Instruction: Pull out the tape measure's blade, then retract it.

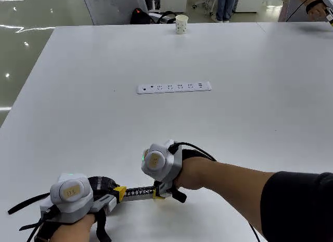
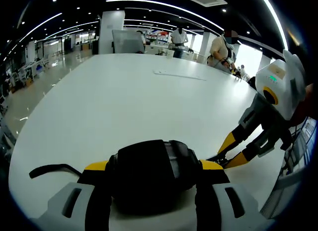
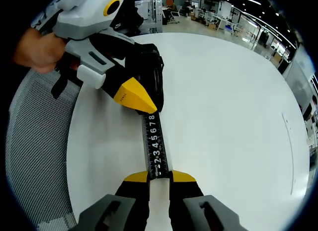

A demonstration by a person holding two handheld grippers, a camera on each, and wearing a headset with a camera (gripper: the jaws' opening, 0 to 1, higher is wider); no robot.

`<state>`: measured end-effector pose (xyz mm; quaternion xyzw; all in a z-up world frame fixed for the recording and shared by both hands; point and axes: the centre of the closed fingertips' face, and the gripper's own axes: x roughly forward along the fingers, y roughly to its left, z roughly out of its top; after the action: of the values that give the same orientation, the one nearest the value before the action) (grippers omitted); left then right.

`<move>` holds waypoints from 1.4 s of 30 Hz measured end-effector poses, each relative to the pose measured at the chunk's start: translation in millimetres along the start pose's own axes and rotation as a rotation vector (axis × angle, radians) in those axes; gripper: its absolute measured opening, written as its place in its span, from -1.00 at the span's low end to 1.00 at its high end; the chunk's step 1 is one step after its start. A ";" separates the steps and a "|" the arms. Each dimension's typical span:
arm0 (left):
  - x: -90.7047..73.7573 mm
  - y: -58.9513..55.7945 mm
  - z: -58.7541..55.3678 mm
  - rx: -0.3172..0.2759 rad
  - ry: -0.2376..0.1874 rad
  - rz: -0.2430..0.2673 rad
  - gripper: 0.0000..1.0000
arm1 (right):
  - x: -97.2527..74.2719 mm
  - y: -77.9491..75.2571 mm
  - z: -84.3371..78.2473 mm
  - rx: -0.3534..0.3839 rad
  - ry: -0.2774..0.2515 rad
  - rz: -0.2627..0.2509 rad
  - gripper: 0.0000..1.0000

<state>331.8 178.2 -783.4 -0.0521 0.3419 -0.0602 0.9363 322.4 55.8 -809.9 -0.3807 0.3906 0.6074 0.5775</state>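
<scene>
Left gripper (image 2: 154,167) clamped round the tape measure (image 3: 148,72), which sits between its jaws. Right gripper (image 3: 159,178) pinches the blade (image 3: 153,144) at its tip, a short length showing between the two. Best to pull straight and level away from the tape measure, grip firm, no twist.

A wide white table (image 1: 250,96) is stretching toward the far side, carrying a power strip (image 1: 174,87) at its middle and a paper cup (image 1: 181,24) near its far edge. On the left a glossy floor (image 1: 26,23) is reflecting bright streaks of light.
</scene>
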 end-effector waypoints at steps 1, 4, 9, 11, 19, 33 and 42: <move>0.1 0.1 0.2 -0.002 -0.001 0.000 0.28 | 0.1 0.2 0.9 -0.005 -0.001 0.000 -0.79; 0.3 0.1 0.3 -0.004 0.002 -0.002 0.28 | 0.7 0.4 2.5 -0.004 -0.007 0.002 -0.79; 0.4 0.5 0.5 -0.007 -0.003 0.000 0.29 | 1.7 0.4 5.3 0.010 -0.023 0.004 -0.79; 0.5 1.0 0.8 -0.010 -0.003 -0.002 0.28 | 1.9 0.7 6.5 0.011 -0.031 0.003 -0.79; -0.3 0.6 1.2 -0.021 -0.006 -0.011 0.28 | 5.0 2.1 14.4 0.025 -0.074 0.010 -0.79; -0.4 0.8 0.7 -0.028 -0.001 -0.019 0.28 | 10.7 3.8 28.6 -0.006 -0.108 0.014 -0.80; -0.7 0.8 0.6 -0.034 0.000 -0.022 0.28 | 12.8 3.9 33.6 0.006 -0.131 0.026 -0.80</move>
<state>331.7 179.2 -782.6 -0.0717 0.3421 -0.0649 0.9347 317.5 91.6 -807.8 -0.3334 0.3590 0.6370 0.5952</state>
